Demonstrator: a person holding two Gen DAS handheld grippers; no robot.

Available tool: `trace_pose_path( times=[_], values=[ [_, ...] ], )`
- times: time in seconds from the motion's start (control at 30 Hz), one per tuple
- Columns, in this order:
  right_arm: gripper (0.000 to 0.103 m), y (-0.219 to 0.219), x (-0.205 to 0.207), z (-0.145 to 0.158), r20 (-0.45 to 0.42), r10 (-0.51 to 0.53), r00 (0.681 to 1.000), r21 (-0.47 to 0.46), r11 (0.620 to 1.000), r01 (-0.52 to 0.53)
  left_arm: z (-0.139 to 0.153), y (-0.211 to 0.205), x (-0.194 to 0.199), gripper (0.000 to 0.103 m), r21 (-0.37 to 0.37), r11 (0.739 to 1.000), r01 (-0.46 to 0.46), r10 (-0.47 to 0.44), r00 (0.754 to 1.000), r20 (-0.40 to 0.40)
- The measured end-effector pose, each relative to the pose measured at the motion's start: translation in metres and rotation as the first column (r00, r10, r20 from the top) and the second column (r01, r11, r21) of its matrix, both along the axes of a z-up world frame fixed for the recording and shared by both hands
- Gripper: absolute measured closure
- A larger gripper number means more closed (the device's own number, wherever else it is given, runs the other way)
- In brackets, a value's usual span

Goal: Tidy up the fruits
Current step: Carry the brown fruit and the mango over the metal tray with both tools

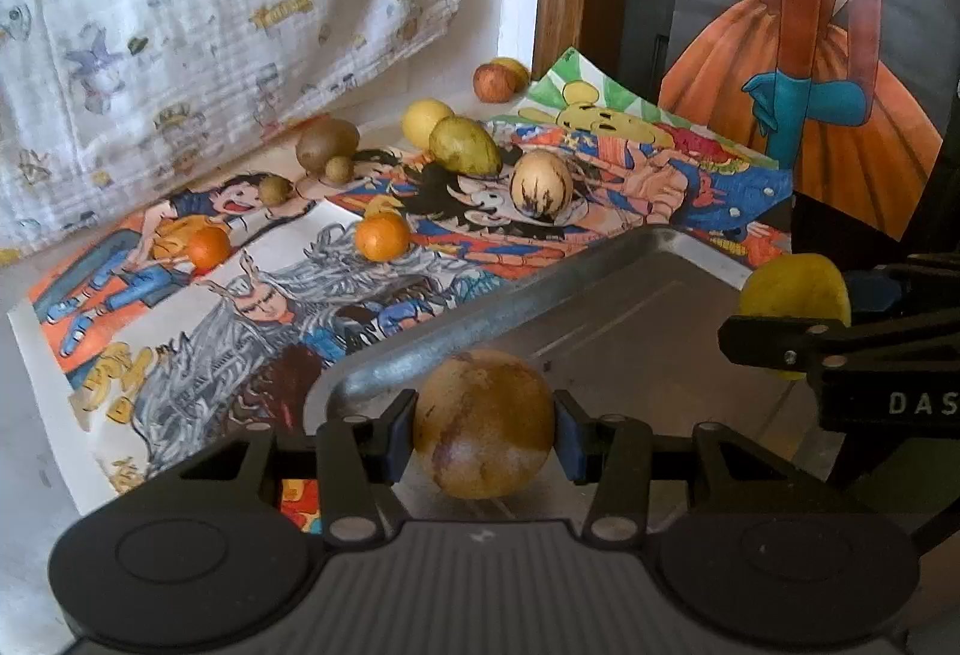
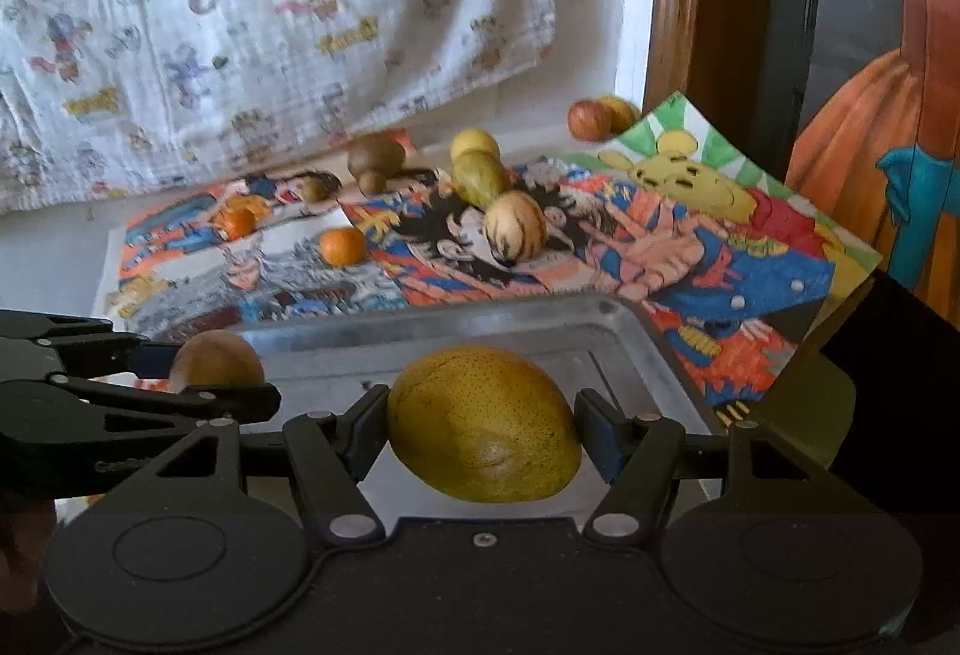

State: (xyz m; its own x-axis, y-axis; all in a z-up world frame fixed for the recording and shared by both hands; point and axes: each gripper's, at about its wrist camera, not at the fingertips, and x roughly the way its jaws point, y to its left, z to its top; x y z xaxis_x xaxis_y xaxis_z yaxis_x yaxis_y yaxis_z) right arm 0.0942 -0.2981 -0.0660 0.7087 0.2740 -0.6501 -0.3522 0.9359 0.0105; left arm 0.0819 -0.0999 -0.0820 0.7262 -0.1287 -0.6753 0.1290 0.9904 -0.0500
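My left gripper (image 1: 483, 424) is shut on a round brown-mottled yellow fruit (image 1: 483, 424), held above the near left corner of a metal tray (image 1: 600, 307). My right gripper (image 2: 483, 424) is shut on a large yellow mango (image 2: 483, 424) above the same metal tray (image 2: 540, 343). Each gripper shows in the other's view: the right gripper (image 1: 792, 322) with its mango at the right edge, the left gripper (image 2: 216, 361) with its round fruit at the left. Beyond the tray lie loose fruits: a striped pale melon (image 1: 540, 187), a green mango (image 1: 465, 145), two oranges (image 1: 382, 235).
Cartoon posters (image 1: 240, 295) cover the surface. Kiwis (image 1: 324, 145), a lemon (image 1: 423, 118) and an apple (image 1: 495, 82) lie near the back wall. A printed cloth (image 1: 210, 25) hangs behind, and a painted panel (image 1: 810, 55) stands at the right.
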Motion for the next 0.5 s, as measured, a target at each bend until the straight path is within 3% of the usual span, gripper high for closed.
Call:
trace_pose_path(
  times=[0.2,0.5],
  values=[
    [0.035,0.002,0.01,-0.014,-0.005,0.003,1.0,-0.06,0.998,-0.003,-0.009,-0.006,0.005,0.052,0.01,1.0,0.004,-0.004,1.0,-0.011],
    [0.035,0.003,0.014,-0.032,-0.043,0.007,0.999,-0.079,0.997,-0.01,-0.022,-0.009,0.006,0.052,0.03,1.0,0.007,-0.006,0.999,-0.043]
  ],
)
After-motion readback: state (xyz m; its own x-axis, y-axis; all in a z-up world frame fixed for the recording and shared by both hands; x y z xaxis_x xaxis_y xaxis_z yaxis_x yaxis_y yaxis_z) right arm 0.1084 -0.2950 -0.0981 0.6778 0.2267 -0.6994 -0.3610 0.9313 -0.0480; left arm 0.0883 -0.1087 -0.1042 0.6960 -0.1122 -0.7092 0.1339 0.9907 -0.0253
